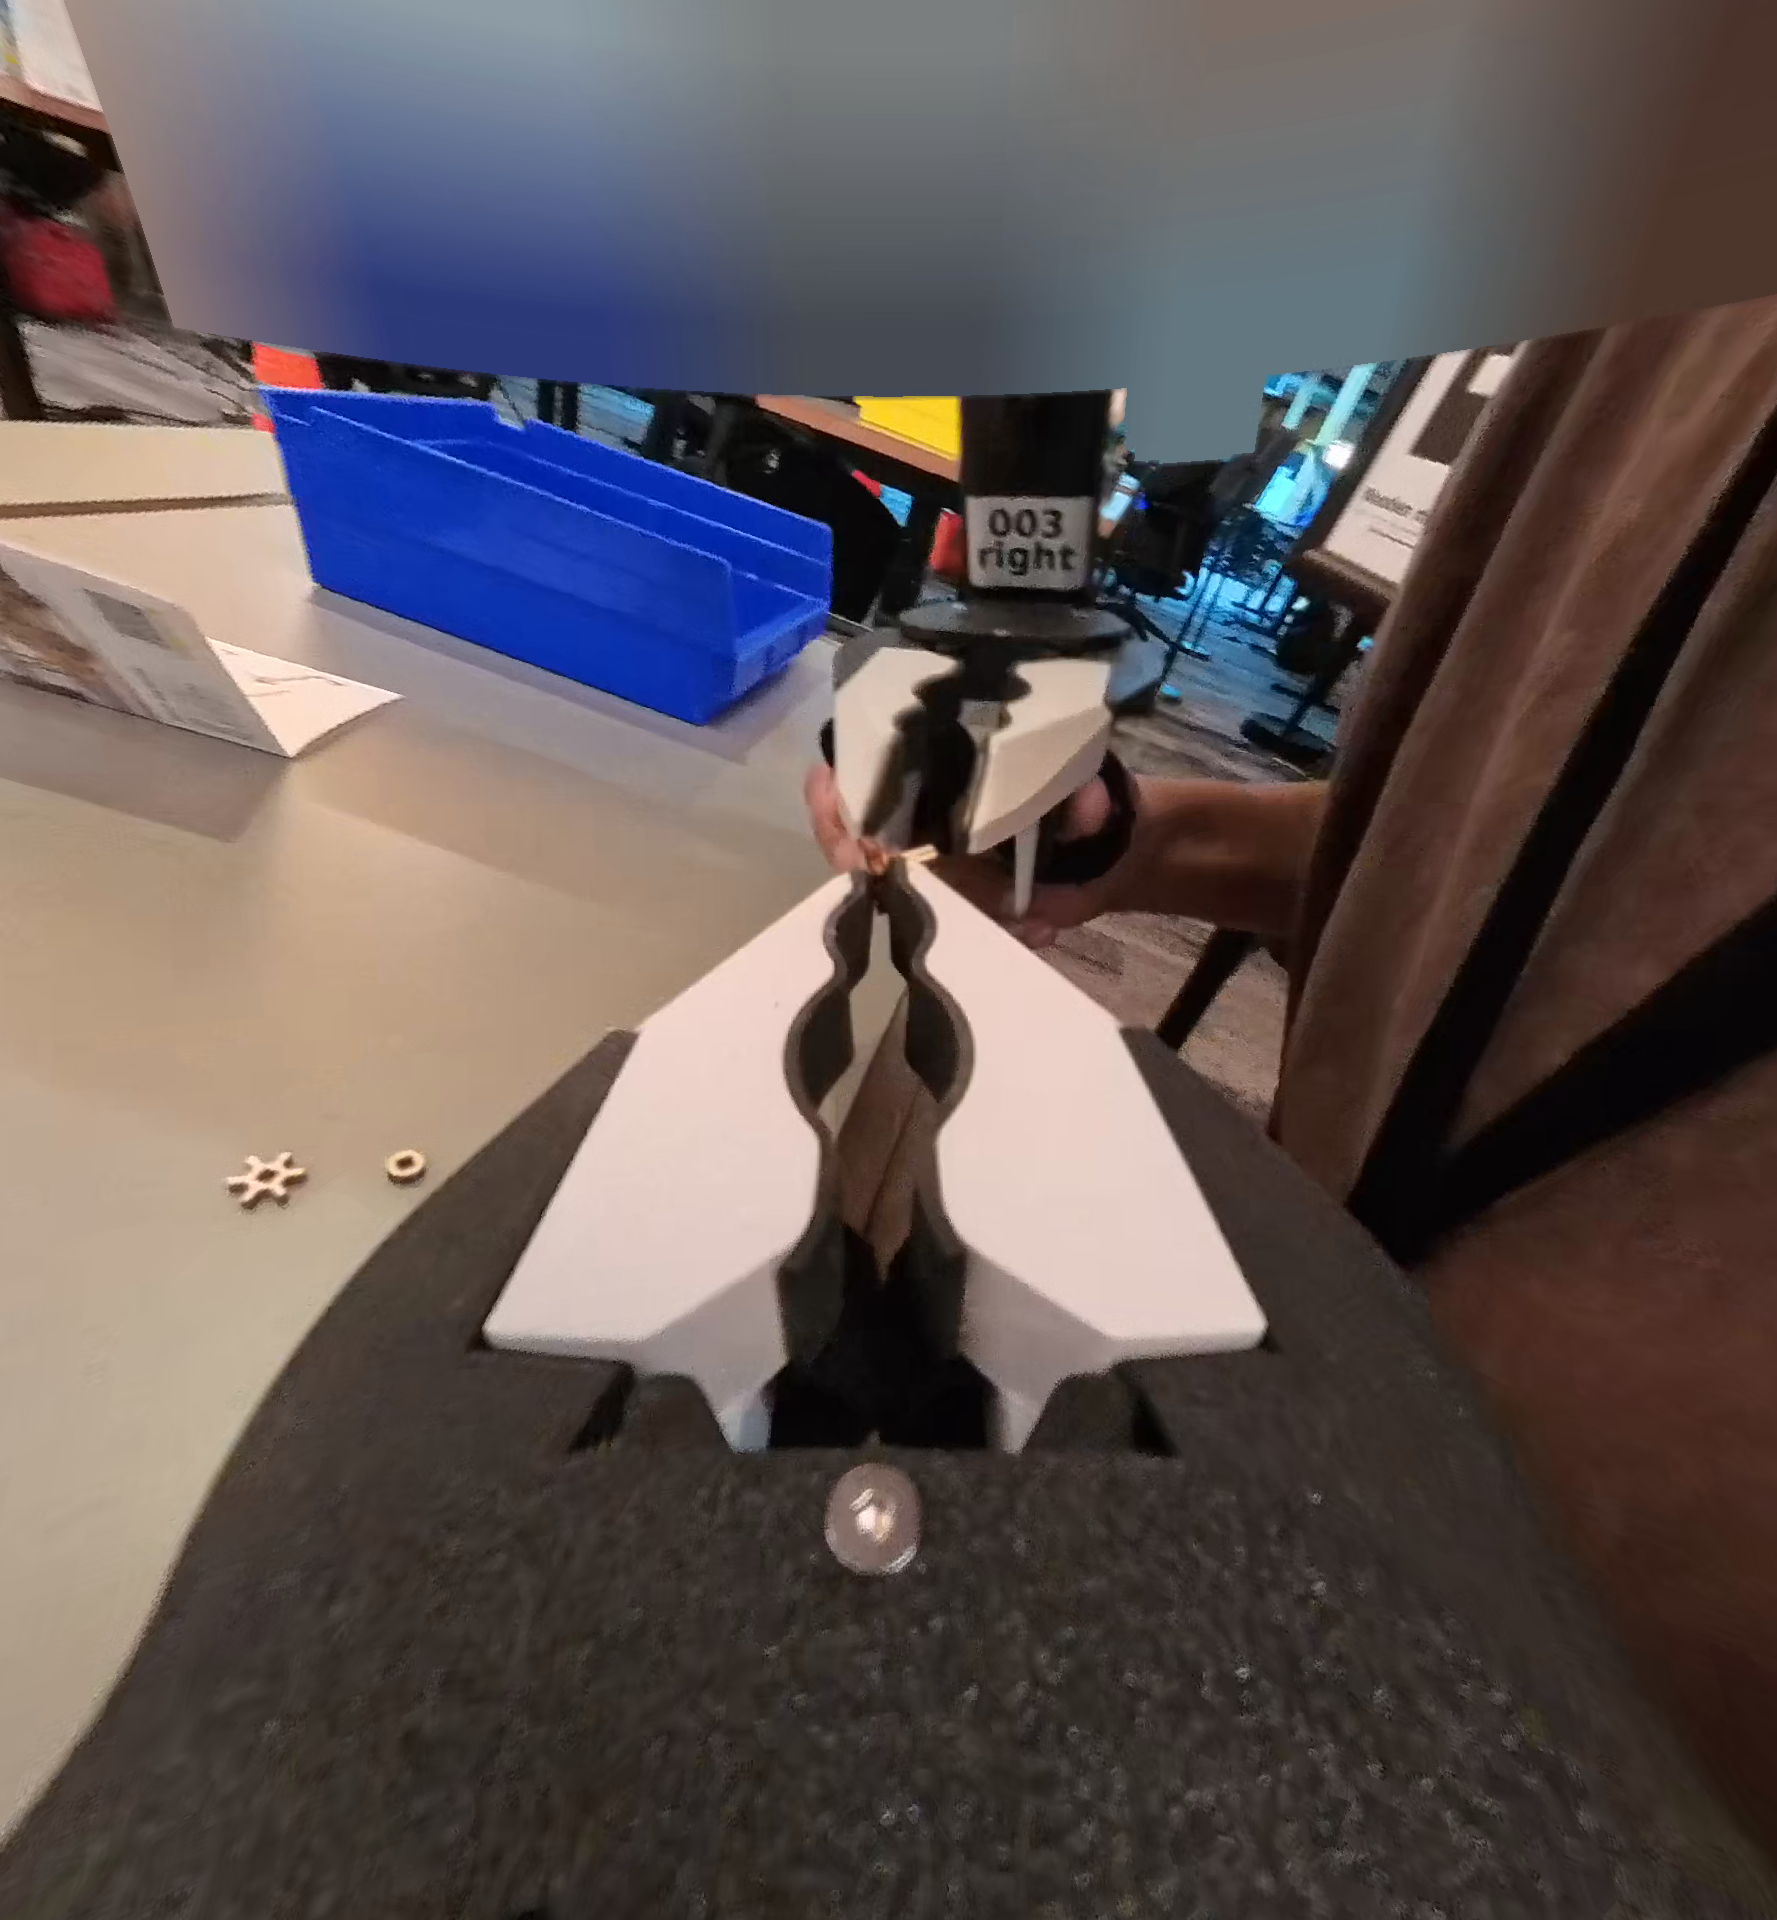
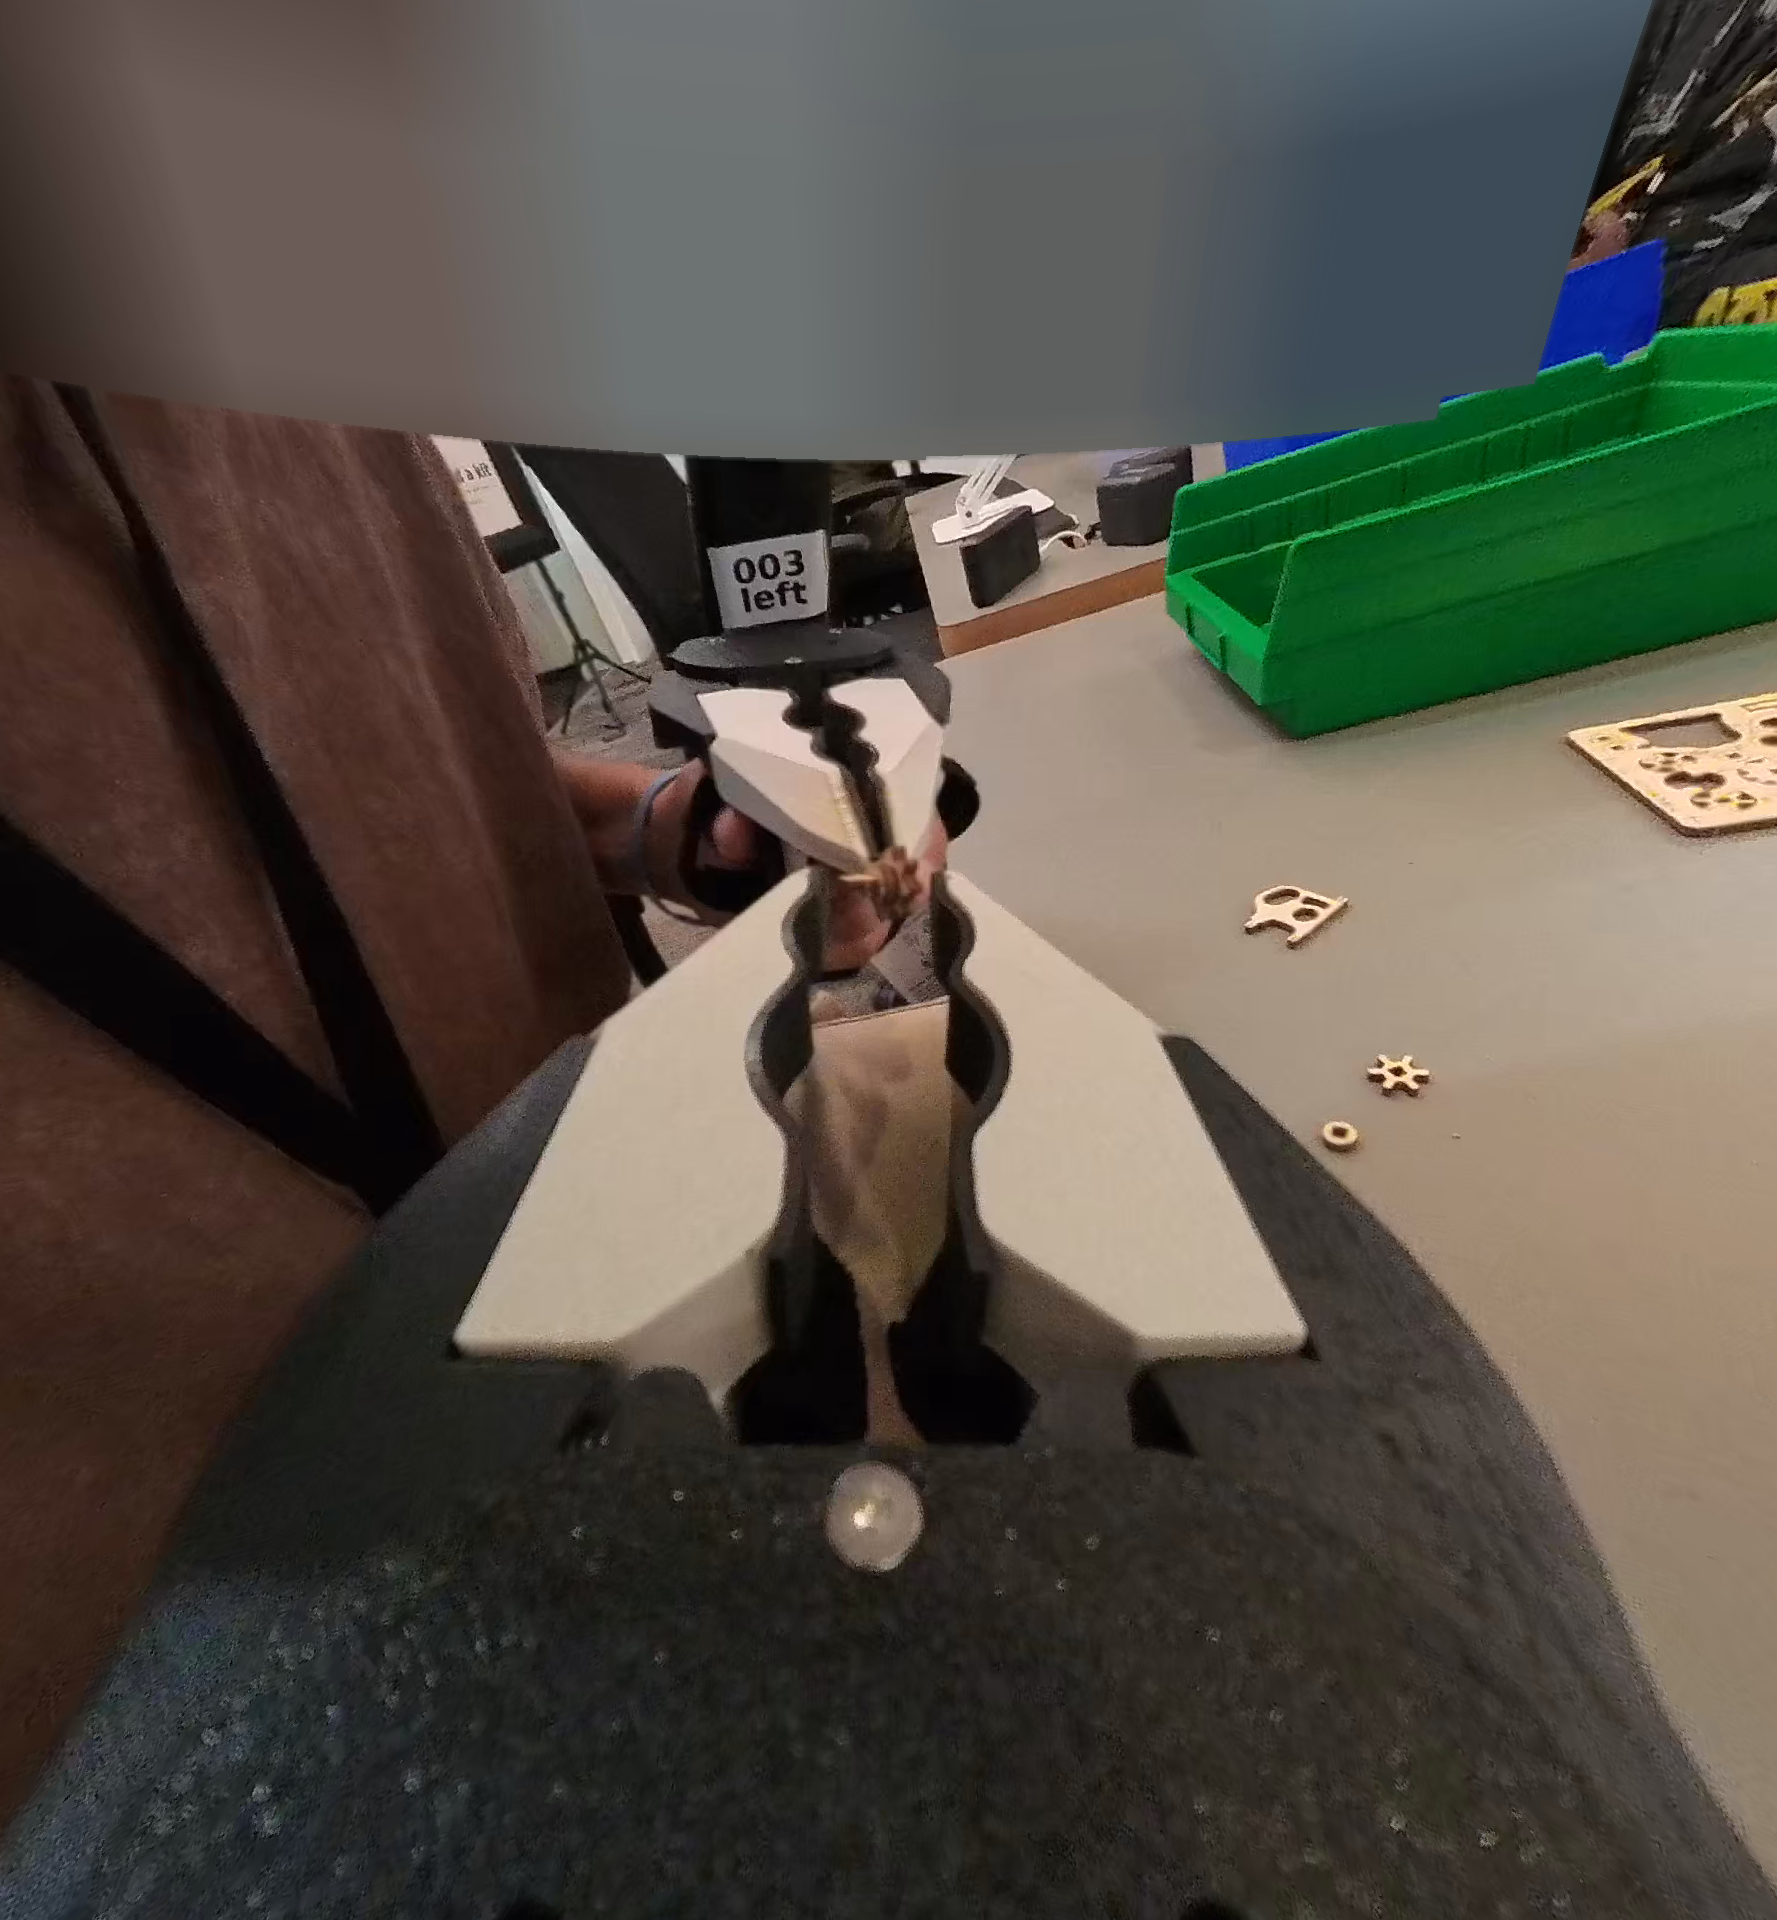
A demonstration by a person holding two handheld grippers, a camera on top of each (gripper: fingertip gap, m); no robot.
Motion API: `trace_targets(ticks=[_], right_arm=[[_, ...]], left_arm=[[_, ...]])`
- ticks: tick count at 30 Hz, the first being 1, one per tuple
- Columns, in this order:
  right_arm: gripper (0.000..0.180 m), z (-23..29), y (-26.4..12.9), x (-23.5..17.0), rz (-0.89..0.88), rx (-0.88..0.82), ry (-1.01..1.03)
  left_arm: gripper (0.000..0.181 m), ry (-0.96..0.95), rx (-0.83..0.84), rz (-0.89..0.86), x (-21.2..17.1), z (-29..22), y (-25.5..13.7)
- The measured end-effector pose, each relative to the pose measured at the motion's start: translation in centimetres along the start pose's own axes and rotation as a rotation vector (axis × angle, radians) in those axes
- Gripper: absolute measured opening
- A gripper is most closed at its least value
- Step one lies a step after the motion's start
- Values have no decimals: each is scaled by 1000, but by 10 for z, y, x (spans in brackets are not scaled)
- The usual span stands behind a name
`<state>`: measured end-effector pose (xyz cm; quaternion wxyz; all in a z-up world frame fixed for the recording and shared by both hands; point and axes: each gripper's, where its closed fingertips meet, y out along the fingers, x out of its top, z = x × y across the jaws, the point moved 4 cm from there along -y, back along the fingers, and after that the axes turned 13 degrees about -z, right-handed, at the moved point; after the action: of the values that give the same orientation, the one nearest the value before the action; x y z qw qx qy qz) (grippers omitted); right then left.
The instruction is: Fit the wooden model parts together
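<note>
My left gripper (image 1: 882,883) is shut on a small gear-like wooden part (image 2: 889,873), held in the air off the table's edge. In the right wrist view the left gripper (image 2: 879,862) faces me tip to tip. My right gripper (image 2: 876,888) meets it with its jaws a narrow gap apart. It shows opposite in the left wrist view (image 1: 905,847), with a short wooden peg (image 1: 915,854) at its tips. I cannot tell whether the right jaws grip the peg. A loose wooden gear (image 1: 266,1179) and a ring (image 1: 404,1166) lie on the grey table (image 1: 240,935).
A blue bin (image 1: 551,561) and a folded leaflet (image 1: 115,644) sit at the table's far side. A green bin (image 2: 1486,551), a punched wooden sheet (image 2: 1715,764) and a loose wooden part (image 2: 1294,914) lie on the table. The person's brown clothing (image 1: 1590,935) is close beside both grippers. Left and right tips are no more than a few centimetres apart.
</note>
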<state>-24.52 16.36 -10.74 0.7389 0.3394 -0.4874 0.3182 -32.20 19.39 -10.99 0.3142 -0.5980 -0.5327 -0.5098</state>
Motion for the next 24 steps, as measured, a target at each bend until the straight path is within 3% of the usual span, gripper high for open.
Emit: trace_targets(ticks=[24], right_arm=[[18, 19, 1, -10, 80, 138, 2]], left_arm=[[0, 23, -115, 63, -7, -13, 0]])
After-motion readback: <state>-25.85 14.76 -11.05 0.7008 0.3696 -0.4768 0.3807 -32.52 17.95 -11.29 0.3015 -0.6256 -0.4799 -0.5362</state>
